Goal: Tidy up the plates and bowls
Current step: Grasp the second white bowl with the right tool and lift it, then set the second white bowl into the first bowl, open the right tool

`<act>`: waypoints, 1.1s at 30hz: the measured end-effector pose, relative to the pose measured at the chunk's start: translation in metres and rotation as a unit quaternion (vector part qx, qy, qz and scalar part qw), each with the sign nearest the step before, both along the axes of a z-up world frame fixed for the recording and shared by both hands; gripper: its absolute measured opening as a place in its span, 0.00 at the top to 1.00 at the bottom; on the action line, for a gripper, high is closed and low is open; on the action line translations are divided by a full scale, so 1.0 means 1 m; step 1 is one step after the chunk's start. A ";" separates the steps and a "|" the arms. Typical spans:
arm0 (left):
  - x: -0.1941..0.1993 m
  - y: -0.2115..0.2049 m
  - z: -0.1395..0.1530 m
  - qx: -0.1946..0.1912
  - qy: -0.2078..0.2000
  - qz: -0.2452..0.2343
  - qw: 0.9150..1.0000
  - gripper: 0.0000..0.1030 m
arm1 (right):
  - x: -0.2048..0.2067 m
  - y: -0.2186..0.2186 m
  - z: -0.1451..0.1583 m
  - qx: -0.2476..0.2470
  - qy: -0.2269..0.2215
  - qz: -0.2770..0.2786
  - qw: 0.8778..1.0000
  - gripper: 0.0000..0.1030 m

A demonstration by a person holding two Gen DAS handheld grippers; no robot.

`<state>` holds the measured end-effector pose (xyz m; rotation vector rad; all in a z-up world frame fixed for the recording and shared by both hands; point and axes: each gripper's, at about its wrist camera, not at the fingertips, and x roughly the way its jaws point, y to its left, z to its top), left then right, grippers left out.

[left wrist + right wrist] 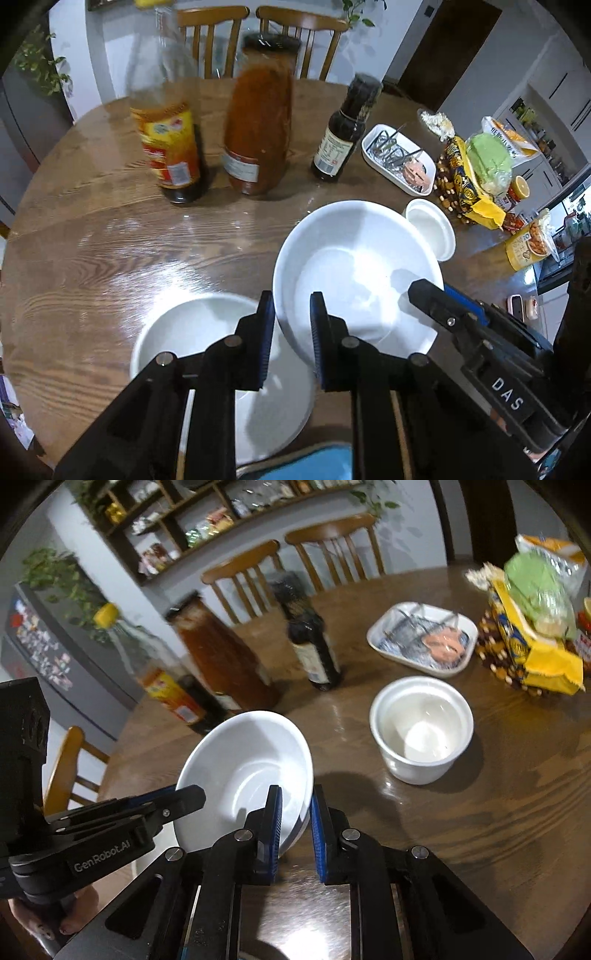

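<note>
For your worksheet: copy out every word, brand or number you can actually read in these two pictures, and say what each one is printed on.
"DAS": on the right gripper, seen from the left wrist.
"GenRobot.AI": on the left gripper, seen from the right wrist.
Labels on the yellow-labelled bottle, sauce jar and dark bottle: too blurred to read.
Print on the snack bags: too small to read.

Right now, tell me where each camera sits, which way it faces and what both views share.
Left wrist: on the left gripper, looking steeply down past jaws shut on the white bowl, toward three bottles; the right gripper shows at right.
Right wrist: on the right gripper, looking down past jaws shut on the same bowl's rim; the left gripper and a hand show at left.
Shared: the held bowl, small bowl, bottles, rectangular dish, table.
</note>
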<state>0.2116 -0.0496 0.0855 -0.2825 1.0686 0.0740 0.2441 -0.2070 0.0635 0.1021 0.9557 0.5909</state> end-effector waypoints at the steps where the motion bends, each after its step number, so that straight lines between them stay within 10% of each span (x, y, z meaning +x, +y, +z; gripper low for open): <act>1: -0.005 0.003 0.002 0.000 0.000 0.003 1.000 0.83 | -0.005 0.003 0.004 0.004 -0.005 0.006 1.000 0.82; 25: -0.066 0.067 -0.043 -0.022 0.054 0.067 0.996 0.80 | -0.051 0.097 -0.034 -0.094 0.000 0.097 0.991 0.82; 33: -0.066 0.066 -0.018 -0.004 0.027 0.077 0.997 0.51 | -0.045 0.091 -0.031 -0.097 0.022 0.107 0.989 0.75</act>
